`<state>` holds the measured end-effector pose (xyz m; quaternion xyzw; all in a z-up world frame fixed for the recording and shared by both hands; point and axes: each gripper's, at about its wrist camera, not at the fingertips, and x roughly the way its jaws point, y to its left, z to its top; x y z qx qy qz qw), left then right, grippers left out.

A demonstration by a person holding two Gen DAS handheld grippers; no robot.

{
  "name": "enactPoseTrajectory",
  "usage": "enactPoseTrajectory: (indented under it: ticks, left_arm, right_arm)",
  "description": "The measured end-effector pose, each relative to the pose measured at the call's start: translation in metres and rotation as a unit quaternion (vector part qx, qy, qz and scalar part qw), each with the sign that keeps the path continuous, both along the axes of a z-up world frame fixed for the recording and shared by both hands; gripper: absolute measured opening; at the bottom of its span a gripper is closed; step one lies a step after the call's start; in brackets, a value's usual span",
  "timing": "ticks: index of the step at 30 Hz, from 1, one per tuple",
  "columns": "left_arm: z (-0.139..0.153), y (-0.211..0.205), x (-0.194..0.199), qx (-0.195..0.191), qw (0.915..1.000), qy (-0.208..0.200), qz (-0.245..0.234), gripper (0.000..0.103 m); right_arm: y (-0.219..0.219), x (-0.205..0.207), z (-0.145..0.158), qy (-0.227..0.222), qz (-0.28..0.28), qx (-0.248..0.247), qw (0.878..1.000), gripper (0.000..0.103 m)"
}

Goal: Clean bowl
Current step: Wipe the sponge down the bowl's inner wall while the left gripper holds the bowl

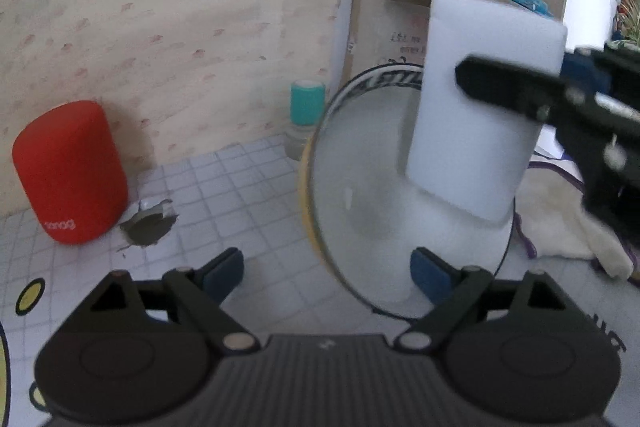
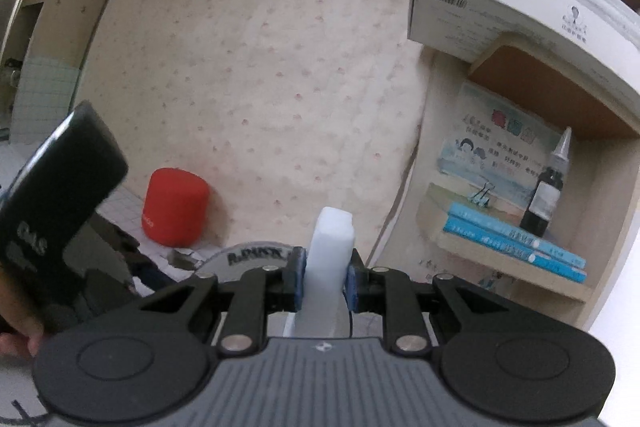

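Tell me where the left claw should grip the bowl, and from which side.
Grip the bowl at its near lower rim, coming from the left claw's own side. The bowl is tipped up with its opening facing that claw, so the thin rim lies between the open fingers: one inside, one behind the wall. That probably leaves the inside free for the sponge held in the right claw.

You can read only fragments: black lettering on the bowl (image 2: 256,254) rim, roughly "PASTA", and the red cylinder's (image 1: 70,171) white logo stays illegible.
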<state>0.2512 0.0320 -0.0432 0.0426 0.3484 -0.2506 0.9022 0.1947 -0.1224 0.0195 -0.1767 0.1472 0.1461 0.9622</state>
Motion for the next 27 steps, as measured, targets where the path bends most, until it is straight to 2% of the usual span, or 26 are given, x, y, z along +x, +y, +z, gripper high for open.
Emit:
enactPoseTrajectory:
  ticks: [6, 13, 17, 25, 27]
  left_arm:
    - [0.001, -0.002, 0.001, 0.014, 0.9998, -0.001, 0.011, 0.091]
    - [0.001, -0.007, -0.002, 0.036, 0.9991, -0.02, 0.013, 0.089]
    - [0.001, -0.004, 0.002, 0.034, 0.9989, -0.013, 0.03, 0.089]
    - [0.002, 0.002, 0.005, 0.017, 0.9997, 0.005, 0.018, 0.087]
    - [0.002, 0.002, 0.004, 0.015, 0.9998, 0.003, 0.009, 0.078]
  right_arm:
    - [0.005, -0.001, -0.016, -0.01, 0.015, -0.016, 1.0, 0.019]
    - [0.001, 0.001, -0.021, -0.018, 0.037, 0.01, 0.999, 0.019]
    - [-0.002, -0.003, -0.023, -0.03, 0.027, 0.014, 0.999, 0.018]
    - [-0.014, 0.003, -0.023, 0.008, 0.023, 0.049, 0.998, 0.018]
    - [-0.017, 0.005, -0.023, 0.021, 0.025, 0.063, 0.997, 0.018]
